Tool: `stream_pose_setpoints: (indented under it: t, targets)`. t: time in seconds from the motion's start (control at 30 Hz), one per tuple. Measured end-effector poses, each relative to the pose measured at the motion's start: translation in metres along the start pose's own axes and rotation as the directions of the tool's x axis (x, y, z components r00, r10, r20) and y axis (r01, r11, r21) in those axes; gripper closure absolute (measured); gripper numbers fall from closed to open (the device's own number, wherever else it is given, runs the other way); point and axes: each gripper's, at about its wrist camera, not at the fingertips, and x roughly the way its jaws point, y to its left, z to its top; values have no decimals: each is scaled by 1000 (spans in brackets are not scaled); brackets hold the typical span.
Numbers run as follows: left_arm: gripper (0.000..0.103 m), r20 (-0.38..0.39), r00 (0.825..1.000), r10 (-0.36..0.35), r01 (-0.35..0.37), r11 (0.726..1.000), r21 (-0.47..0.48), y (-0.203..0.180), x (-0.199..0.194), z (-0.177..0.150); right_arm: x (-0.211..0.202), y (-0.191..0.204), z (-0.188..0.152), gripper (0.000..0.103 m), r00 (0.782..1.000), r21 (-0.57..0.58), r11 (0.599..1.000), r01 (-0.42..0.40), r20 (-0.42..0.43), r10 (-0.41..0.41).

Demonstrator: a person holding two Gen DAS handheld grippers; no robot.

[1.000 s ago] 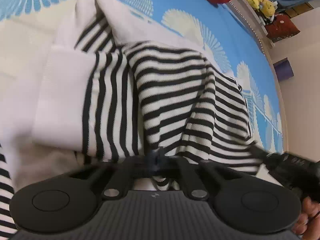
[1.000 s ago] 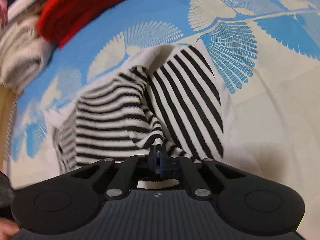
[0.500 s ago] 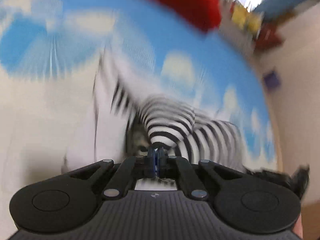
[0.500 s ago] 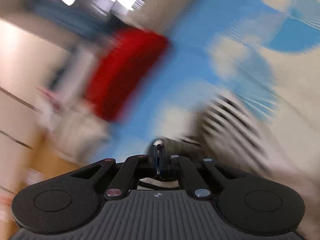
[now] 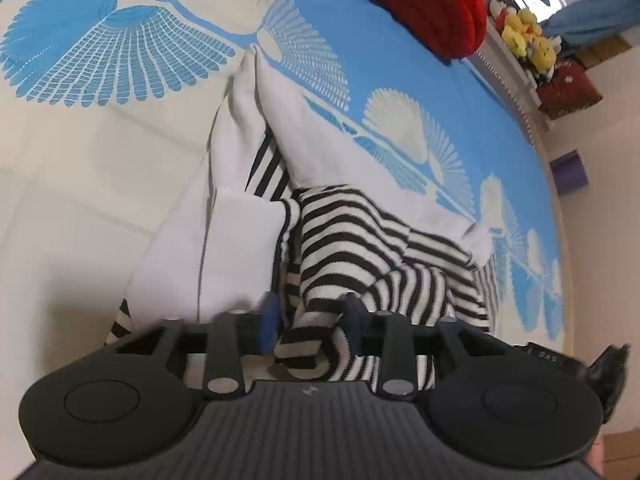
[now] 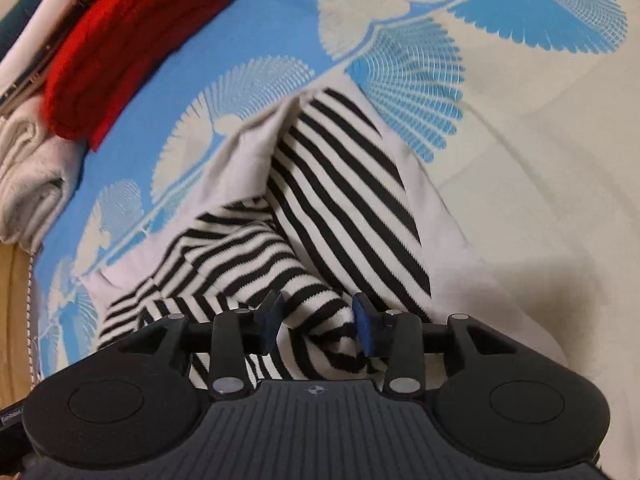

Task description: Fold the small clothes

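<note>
A small black-and-white striped garment with white parts (image 5: 360, 232) lies bunched on the blue and cream patterned bedspread (image 5: 120, 60). My left gripper (image 5: 310, 320) is open, its blue fingertips (image 5: 269, 316) on either side of a striped fold that lies loose between them. In the right wrist view the same garment (image 6: 340, 200) spreads ahead. My right gripper (image 6: 318, 320) is open too, with a striped fold lying between its blue fingertips (image 6: 366, 328).
A folded red knit (image 6: 128, 40) lies at the far edge of the bed, on top of a grey-white folded cloth (image 6: 32, 168). The red knit also shows in the left wrist view (image 5: 420, 0). Yellow plush toys (image 5: 524, 40) sit on a shelf beyond.
Both grippers were shut on striped folds and swung them quickly across. Now both have opened and the garment lies bunched on the bedspread.
</note>
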Motion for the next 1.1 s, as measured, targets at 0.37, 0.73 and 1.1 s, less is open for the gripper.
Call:
stream_pose_setpoints:
  t: [0.37, 0.73, 1.1]
  targets:
    - [101, 38, 991, 131, -135, 985, 104, -3, -1, 2, -18, -13, 0, 99, 997, 54, 999, -2, 76, -2]
    - [90, 114, 993, -33, 2, 965, 263, -38, -17, -1, -35, 18, -9, 82, 980, -170, 984, 45, 200, -11]
    - [90, 30, 994, 107, -111, 964, 243, -26, 14, -6, 2, 23, -25, 82, 998, -253, 966, 59, -20, -66]
